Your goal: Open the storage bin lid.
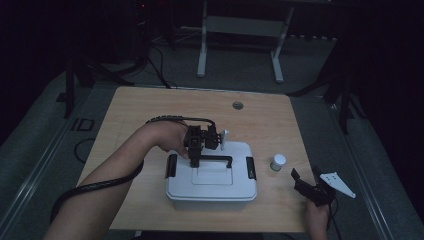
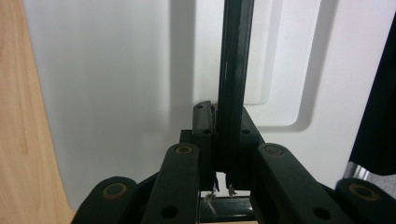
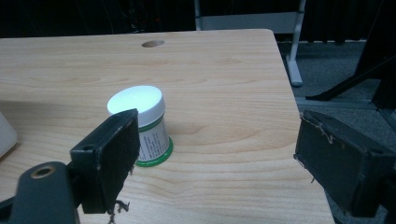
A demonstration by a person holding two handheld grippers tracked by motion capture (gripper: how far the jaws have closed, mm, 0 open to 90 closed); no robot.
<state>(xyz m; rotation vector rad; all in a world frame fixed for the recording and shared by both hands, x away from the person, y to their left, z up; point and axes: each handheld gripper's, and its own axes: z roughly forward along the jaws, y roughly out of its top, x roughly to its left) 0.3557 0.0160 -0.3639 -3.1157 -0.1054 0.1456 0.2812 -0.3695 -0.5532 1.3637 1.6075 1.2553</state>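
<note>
The white plastic storage box [image 1: 211, 175] sat mid-tabletop [image 1: 130, 110], its slim black carry handle [image 1: 212, 159] raised off the lid and pinched in my left claw [image 1: 195, 161]. Rigid and smooth, the box looked light; the handle's middle seemed the balanced hold. My right claw [image 1: 306, 181] rested spread near a small white-capped jar [image 1: 278, 162].
</note>
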